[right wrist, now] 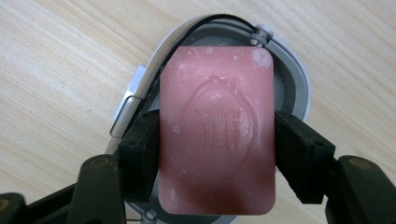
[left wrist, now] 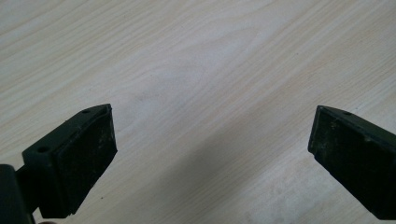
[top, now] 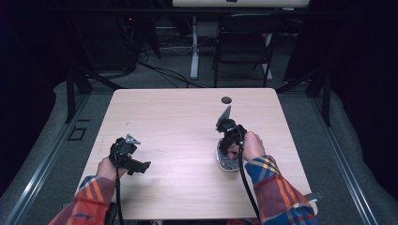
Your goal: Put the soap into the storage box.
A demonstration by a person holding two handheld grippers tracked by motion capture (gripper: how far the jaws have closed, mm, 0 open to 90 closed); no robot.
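Embossed pink soap [right wrist: 216,128], lettering unreadable

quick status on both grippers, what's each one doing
left gripper: open, nothing between its jaws.
right gripper: shut on the pink soap bar, over the soap dish.

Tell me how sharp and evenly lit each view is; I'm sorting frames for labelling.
High view: table bright, surroundings nearly black, right tool small and soft. Left gripper view: wood grain sharp, left tool open and casting a soft shadow between its jaws. Right gripper view: soap slightly blurred at its near edge, embossing legible, no glare.
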